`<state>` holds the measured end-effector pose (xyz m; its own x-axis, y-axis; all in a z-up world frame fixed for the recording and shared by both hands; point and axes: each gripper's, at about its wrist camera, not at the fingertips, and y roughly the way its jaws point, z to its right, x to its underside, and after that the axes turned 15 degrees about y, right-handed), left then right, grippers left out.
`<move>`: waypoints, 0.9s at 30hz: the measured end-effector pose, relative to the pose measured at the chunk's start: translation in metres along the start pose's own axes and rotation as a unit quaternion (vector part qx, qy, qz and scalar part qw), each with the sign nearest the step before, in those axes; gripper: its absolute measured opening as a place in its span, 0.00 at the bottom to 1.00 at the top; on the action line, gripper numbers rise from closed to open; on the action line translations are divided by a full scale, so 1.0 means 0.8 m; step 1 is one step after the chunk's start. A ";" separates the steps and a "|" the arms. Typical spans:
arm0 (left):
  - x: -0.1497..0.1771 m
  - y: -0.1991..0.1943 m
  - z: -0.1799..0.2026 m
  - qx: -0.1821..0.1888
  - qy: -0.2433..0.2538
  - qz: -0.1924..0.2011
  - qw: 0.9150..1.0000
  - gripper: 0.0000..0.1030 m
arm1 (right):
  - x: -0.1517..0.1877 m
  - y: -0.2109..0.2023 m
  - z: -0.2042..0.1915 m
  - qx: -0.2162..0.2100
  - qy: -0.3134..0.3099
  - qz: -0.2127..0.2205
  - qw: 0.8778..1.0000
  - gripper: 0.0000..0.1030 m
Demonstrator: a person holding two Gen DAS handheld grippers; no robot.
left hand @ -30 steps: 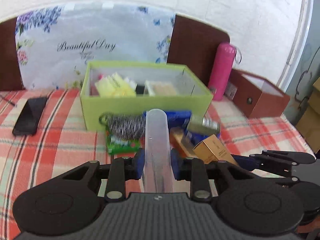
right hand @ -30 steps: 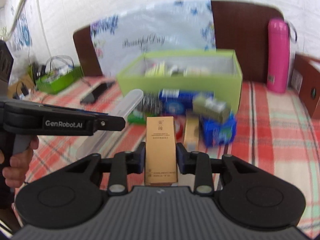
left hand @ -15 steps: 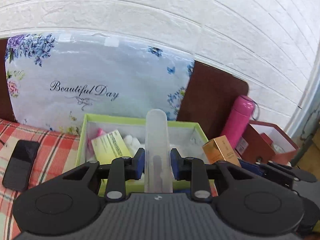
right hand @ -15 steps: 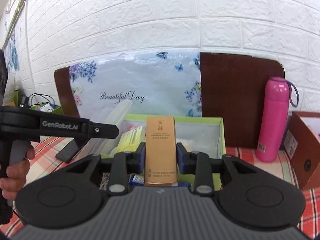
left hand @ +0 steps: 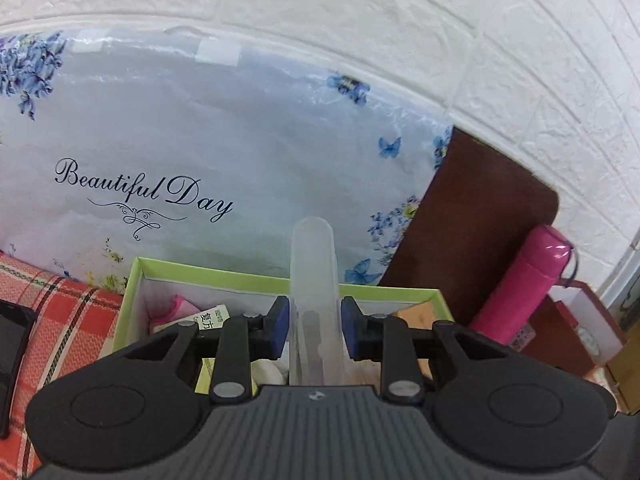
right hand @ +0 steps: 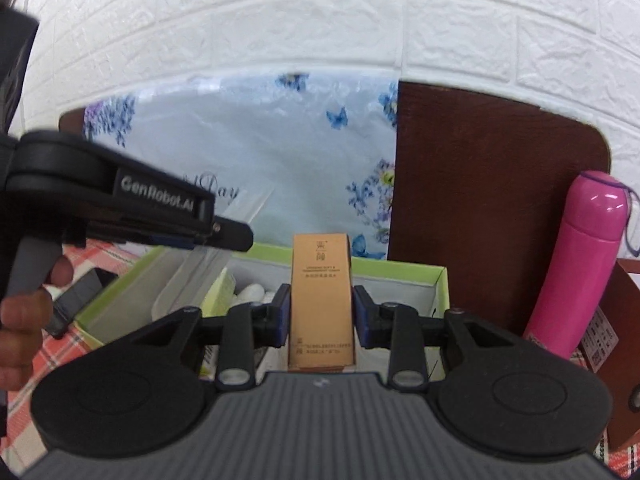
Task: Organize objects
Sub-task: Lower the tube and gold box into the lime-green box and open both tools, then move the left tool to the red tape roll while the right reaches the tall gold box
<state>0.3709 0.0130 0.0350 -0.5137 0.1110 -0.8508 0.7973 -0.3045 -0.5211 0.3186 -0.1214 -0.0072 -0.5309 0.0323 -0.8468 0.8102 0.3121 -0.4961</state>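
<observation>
White brick wall (left hand: 400,20) behind; floral "Beautiful Day" bag (left hand: 200,140) leaning on it. Green box (right hand: 400,270) on plaid cloth (left hand: 48,312), partly filled. Left gripper (left hand: 312,328) clamped on translucent tube (left hand: 314,264), right gripper (right hand: 322,316) clamped on orange carton (right hand: 322,280), both over box. Pink flask (right hand: 576,264) just right; black phone (right hand: 76,296) left.

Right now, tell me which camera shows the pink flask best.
The right wrist view: the pink flask stands large and almost whole beside the brown board. The left wrist view shows the flask smaller, tilted near the edge, its base hidden.
</observation>
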 end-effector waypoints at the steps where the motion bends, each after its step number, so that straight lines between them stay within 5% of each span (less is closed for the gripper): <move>1: 0.004 0.007 0.000 -0.007 0.010 -0.002 1.000 0.31 | 0.005 0.007 0.000 0.004 -0.007 -0.008 1.000 0.32; 3: 0.015 0.016 -0.001 -0.035 0.025 -0.020 0.999 0.59 | 0.016 0.014 -0.002 0.017 -0.024 -0.014 0.999 0.43; 8: 0.034 0.006 -0.016 -0.040 0.004 -0.018 0.999 0.63 | 0.026 -0.002 -0.004 0.006 -0.028 0.008 1.000 0.85; 15: 0.025 -0.048 -0.002 -0.080 0.022 -0.020 0.996 0.68 | 0.010 -0.055 -0.005 0.004 -0.015 0.054 0.998 0.99; 27: 0.083 -0.148 0.051 -0.066 0.041 -0.006 0.997 0.70 | 0.044 -0.181 0.008 -0.005 0.027 0.076 0.997 1.00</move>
<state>0.2293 0.0180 0.0427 -0.5009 0.1922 -0.8439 0.8284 -0.1761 -0.5318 0.1842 -0.1715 0.0335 -0.4148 0.1303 -0.9005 0.8801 0.3087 -0.3607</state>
